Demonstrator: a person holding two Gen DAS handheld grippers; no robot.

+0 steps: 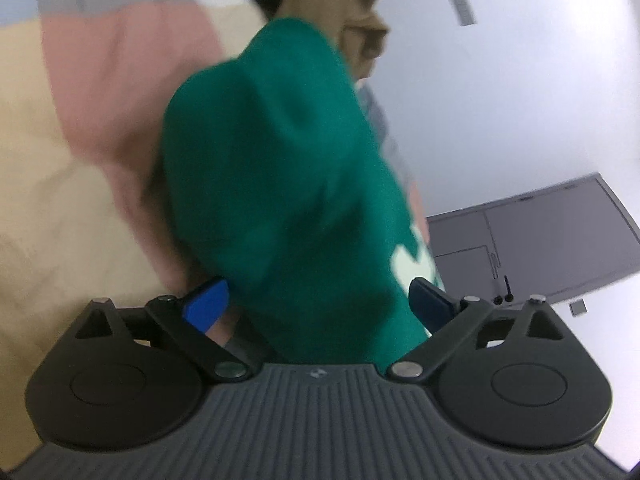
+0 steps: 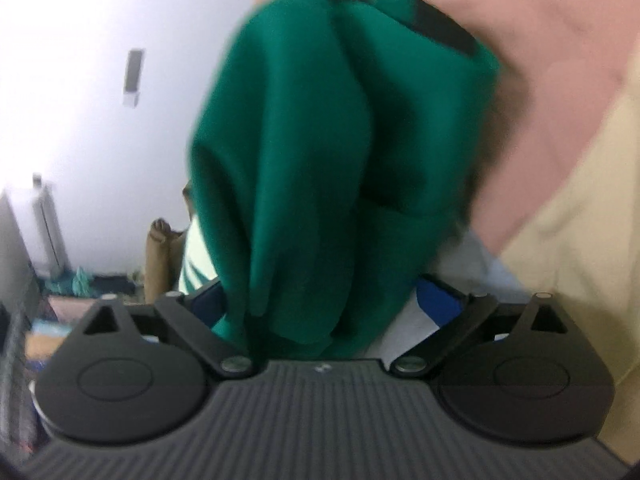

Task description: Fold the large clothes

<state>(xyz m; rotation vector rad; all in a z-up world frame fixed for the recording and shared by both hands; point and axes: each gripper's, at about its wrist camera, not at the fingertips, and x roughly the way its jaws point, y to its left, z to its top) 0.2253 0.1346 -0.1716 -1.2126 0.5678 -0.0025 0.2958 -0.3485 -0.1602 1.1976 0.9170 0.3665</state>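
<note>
Green knit garment hangs bunched lengthwise between both spread grippers, left gripper and right gripper, neither pinching it, over the pink-and-cream bedding.

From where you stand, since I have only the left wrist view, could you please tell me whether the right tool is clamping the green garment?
Observer: No. The right tool stands wide open. The green garment sits bunched between its fingers, with a gap beside the blue pad.
Operator: What is past the garment on the wall side?
Observer: A tan, sack-like thing stands by the white wall.
Operator: Anything else down there?
Observer: A teal cloth lies among blurred clutter at the lower left.
</note>
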